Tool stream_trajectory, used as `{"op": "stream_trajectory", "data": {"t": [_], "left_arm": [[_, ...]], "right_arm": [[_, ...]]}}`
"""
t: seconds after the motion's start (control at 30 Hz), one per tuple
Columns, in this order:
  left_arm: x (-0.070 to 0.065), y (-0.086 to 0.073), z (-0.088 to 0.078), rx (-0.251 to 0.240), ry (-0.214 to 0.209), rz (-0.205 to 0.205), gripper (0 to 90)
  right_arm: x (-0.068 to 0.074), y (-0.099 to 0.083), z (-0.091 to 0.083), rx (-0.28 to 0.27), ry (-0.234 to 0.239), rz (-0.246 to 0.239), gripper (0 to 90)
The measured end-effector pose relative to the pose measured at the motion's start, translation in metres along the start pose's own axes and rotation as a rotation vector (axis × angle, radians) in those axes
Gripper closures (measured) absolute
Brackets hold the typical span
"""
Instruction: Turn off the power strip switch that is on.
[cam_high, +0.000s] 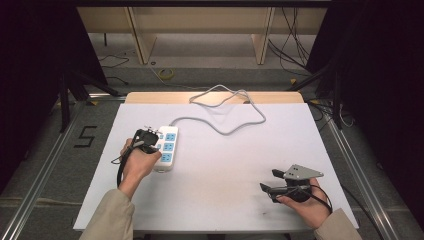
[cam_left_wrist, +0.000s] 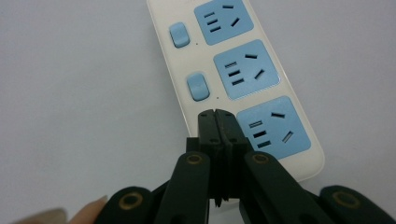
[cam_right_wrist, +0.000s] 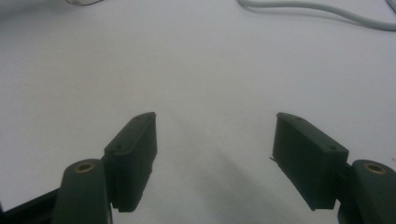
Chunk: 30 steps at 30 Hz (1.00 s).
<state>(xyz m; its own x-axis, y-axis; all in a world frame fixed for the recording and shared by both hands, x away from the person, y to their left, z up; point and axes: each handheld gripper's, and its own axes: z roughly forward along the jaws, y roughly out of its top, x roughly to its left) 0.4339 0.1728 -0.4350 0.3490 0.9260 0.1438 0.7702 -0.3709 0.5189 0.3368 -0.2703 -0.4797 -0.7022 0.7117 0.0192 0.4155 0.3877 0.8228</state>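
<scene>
1. Because the white plastic power strip with three blue sockets (cam_left_wrist: 233, 79) lies flat at the white table's (cam_high: 225, 200) left side, I judge it light, rigid and smooth; its long edges suit gripping.
2. My left gripper (cam_left_wrist: 215, 114), pressed together and empty, hovers over its nearest switch.
3. My right gripper (cam_right_wrist: 215, 154) rests spread, well apart.

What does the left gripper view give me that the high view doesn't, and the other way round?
The left gripper view resolves the power strip's two blue rocker switches, the slot patterns of its sockets, and the left gripper shut, its tips over the strip's edge by the nearest socket. The high view adds the strip's grey cord looping to the far table edge, the right gripper open and resting on the white table, and both forearms. Both show the strip with three blue sockets and the left gripper at it.
</scene>
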Motion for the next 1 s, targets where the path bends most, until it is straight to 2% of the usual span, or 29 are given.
{"op": "stream_trajectory", "data": {"t": [1.0], "left_arm": [[0.0, 0.003, 0.011, 0.032, -0.001, -0.003, 89.9]], "right_arm": [[0.0, 0.0, 0.0, -0.001, 0.002, 0.0, 31.4]]}}
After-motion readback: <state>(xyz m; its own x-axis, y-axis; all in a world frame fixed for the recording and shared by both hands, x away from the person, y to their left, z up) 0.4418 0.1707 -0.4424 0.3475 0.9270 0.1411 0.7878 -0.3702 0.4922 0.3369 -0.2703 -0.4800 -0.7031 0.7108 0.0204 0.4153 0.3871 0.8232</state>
